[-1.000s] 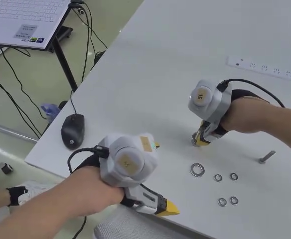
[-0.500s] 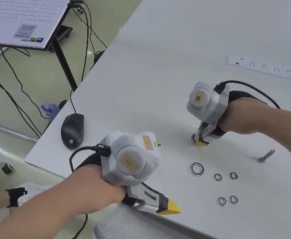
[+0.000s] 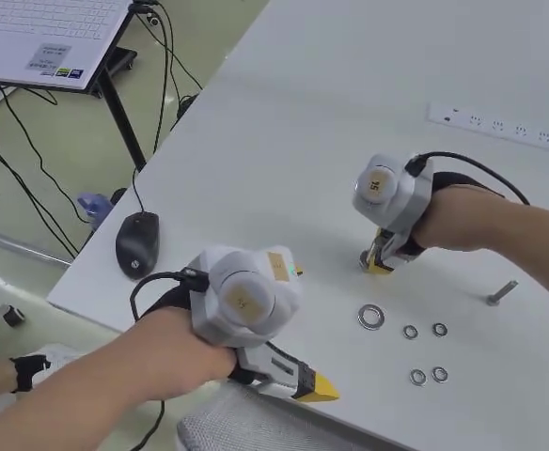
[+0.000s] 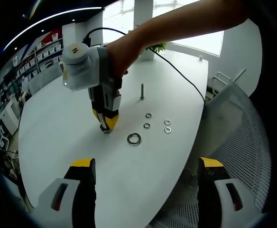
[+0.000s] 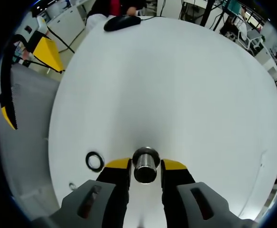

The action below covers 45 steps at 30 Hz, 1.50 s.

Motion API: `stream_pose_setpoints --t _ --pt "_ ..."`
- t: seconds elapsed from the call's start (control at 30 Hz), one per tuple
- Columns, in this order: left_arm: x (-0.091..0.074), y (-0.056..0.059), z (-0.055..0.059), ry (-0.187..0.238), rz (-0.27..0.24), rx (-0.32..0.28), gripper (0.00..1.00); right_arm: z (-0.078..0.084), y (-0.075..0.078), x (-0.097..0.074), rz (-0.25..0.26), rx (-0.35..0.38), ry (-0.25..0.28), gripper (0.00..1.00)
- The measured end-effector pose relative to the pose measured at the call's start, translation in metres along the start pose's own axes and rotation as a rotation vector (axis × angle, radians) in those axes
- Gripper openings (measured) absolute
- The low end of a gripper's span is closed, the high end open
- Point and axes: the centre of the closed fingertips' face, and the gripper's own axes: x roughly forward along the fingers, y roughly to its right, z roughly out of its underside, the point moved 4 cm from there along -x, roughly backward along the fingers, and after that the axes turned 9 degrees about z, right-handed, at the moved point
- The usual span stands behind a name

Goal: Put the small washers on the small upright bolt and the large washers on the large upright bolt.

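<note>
right fingers (image 5: 117, 166) clamp the large bolt (image 5: 145, 164) upright on the desk (image 5: 176, 71), likely steadying it; left fingers (image 4: 83, 166) hang wide open, empty, large washer (image 4: 134, 139) ahead of them.

Standing on the white tabletop (image 3: 284, 141), between the jaws of the right gripper (image 3: 376, 263): large steel bolt (image 5: 145, 164). Lying just nearer the person: large steel ring washer (image 3: 371, 317), with four small steel washers (image 3: 411, 332) clustering to its right. Sitting beyond those, farther right: small steel bolt (image 3: 502, 293). Resting near the table's left edge: black computer mouse (image 3: 137, 245).
</note>
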Motion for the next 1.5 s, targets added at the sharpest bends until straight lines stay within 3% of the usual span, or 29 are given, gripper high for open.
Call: stream_pose_setpoints --t 0.1,0.53,1.0,1.5 --pt "0.0 0.001 0.0 0.0 0.0 0.001 0.89 -0.001 0.001 -0.004 0.004 0.002 0.007 0.3" --pt "-0.003 0.003 -0.001 0.005 -0.004 0.012 0.89 0.004 0.001 -0.025 0.016 0.011 0.025 0.3" --pt "-0.005 0.002 -0.007 0.013 -0.013 0.017 0.89 0.03 0.002 -0.044 0.046 0.037 0.022 0.3" --pt "-0.005 0.0 -0.008 0.014 -0.019 0.019 0.9 0.034 -0.013 -0.058 0.056 0.034 0.057 0.29"
